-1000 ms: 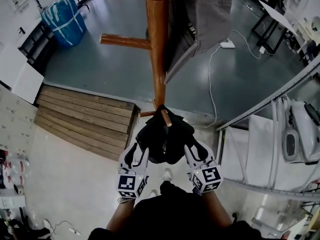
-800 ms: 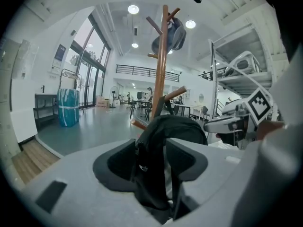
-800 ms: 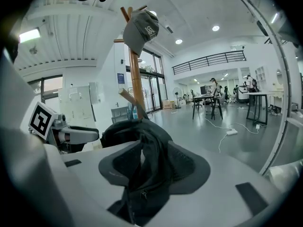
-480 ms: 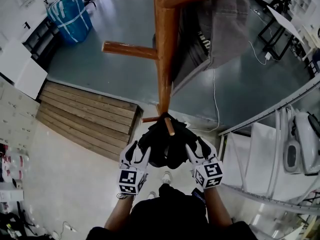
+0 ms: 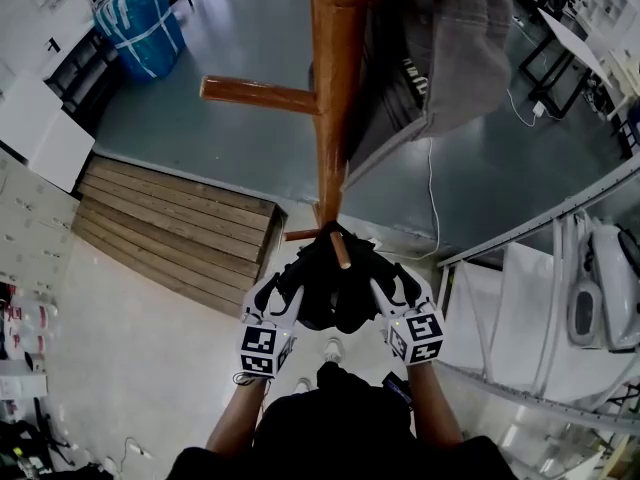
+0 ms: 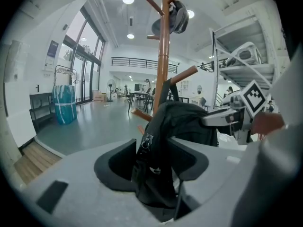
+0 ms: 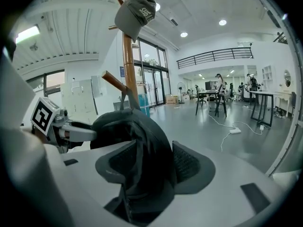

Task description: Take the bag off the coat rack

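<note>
Now, head view: rack (image 5: 333, 98) seen from above, its pole running from 12 o'clock to centre
bag (image 5: 322, 293): black, hung on a low peg (image 5: 340, 250), just below centre toward 6 o'clock
left gripper (image 5: 279, 294): at the bag's 9 o'clock side, jaws spread around its edge
right gripper (image 5: 397, 288): at the bag's 3 o'clock side, jaws spread the same way
cap (image 5: 455, 48): grey, on an upper peg at 1 o'clock
steps (image 5: 170, 233): wooden, at 9 o'clock
bundle (image 5: 140, 23): blue, on the floor at 11 o'clock

Next, left gripper view: rack upright at 12 o'clock, cap at its top
jaws: released, have just been opening; the bag's zipped edge hangs between them, with a gap on the 9 o'clock side
bag: hanging on the rack, bulk just beyond the jaws
right gripper: at 3 o'clock, against the bag's far side

Last, right gripper view: rack at 11 o'clock, cap at 12 o'clock
jaws: released, have just been opening; a black fold of the bag lies between them, nearer the 3 o'clock pad
left gripper: at 9 o'clock, beside the bag
</note>
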Demonstrator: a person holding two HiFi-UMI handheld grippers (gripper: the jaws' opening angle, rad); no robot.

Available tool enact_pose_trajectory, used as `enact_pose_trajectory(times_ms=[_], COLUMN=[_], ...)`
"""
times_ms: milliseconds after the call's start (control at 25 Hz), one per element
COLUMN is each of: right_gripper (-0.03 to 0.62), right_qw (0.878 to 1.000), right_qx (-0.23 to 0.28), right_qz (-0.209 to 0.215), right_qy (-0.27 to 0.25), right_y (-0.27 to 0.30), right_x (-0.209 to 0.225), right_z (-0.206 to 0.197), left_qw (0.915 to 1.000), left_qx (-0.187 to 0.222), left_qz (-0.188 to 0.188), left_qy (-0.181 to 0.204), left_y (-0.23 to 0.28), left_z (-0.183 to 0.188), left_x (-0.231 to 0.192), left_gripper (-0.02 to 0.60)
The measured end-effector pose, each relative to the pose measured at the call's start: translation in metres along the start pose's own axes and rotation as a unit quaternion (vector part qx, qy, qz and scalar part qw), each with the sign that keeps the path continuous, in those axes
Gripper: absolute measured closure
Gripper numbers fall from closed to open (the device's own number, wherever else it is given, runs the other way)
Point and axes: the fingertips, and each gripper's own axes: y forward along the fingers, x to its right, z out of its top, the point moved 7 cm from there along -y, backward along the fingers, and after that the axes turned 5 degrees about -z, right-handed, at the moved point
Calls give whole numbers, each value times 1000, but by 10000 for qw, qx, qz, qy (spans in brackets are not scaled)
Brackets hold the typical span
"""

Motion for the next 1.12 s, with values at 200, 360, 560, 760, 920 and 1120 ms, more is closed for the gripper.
enact_pose_trajectory(times_ms=[200, 360, 560, 760, 920, 1120], right_gripper=[390, 390, 391, 416, 462, 493], right_qw=[9999, 9999, 9999, 9999, 9999, 9999], right_qx=[23, 57, 139, 156, 155, 154], right_qz=[-89, -117, -34, -40, 22, 63], right_qy=[50, -6, 87, 56, -8, -24], right_y=[4, 4, 6, 6, 4, 4], right_x=[2, 5, 5, 5, 3, 1], right_z=[-3, -4, -5, -5, -5, -6], left_qw=[9999, 9998, 9997, 9998, 9998, 9999], left_qx=[-63, -35, -41, -78, -46, -59], left_qz=[87, 169, 242, 177, 137, 114], left_qy=[-42, -72, -10, 105, 98, 108], left_y=[3, 3, 4, 4, 3, 2], left_z=[0, -1, 1, 2, 2, 2], left_x=[-4, -5, -4, 0, 5, 7], left_gripper=[381, 407, 417, 452, 474, 489])
